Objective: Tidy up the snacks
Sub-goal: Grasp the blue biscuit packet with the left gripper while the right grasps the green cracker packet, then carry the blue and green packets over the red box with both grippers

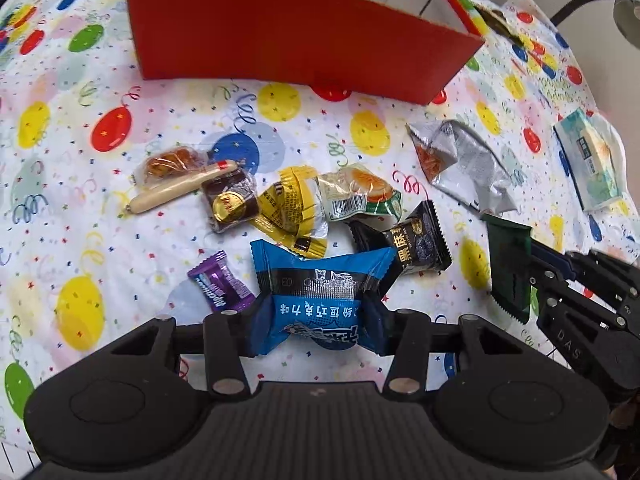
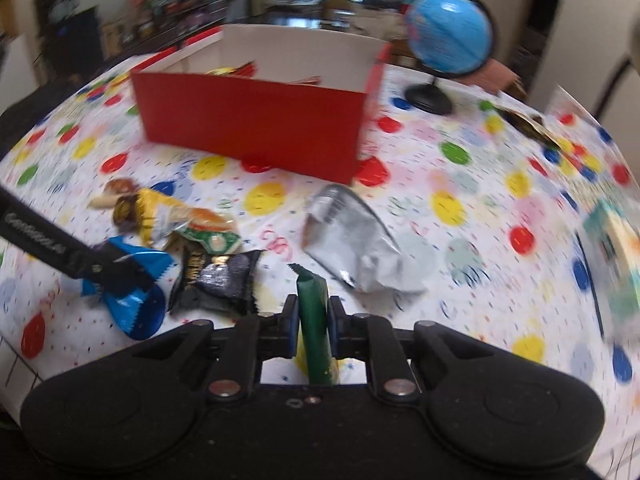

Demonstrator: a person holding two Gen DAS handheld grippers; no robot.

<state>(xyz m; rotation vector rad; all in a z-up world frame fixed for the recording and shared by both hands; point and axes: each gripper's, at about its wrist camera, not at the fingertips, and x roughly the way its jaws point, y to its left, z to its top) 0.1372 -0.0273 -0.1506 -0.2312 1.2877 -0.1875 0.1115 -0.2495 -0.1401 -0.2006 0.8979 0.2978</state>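
Note:
My left gripper [image 1: 320,320] is shut on a blue snack packet [image 1: 320,296], pinching it at the middle, just above the balloon-print tablecloth. My right gripper [image 2: 314,320] is shut on a slim dark green packet [image 2: 314,336] that stands on edge between the pads; it also shows in the left wrist view as the green packet [image 1: 510,268]. Loose snacks lie in a pile: a black packet [image 1: 416,248], a purple candy [image 1: 220,288], a yellow wrapper [image 1: 288,208], a green-and-white packet [image 1: 360,192], a sausage stick [image 1: 180,192]. Behind them stands the red box [image 1: 296,36] with some snacks inside.
A crumpled silver wrapper [image 1: 464,160] lies right of the pile. A tissue pack [image 1: 592,160] sits near the table's right edge. A blue globe [image 2: 448,36] on a black stand is behind the box at the right. The right wrist view is blurred.

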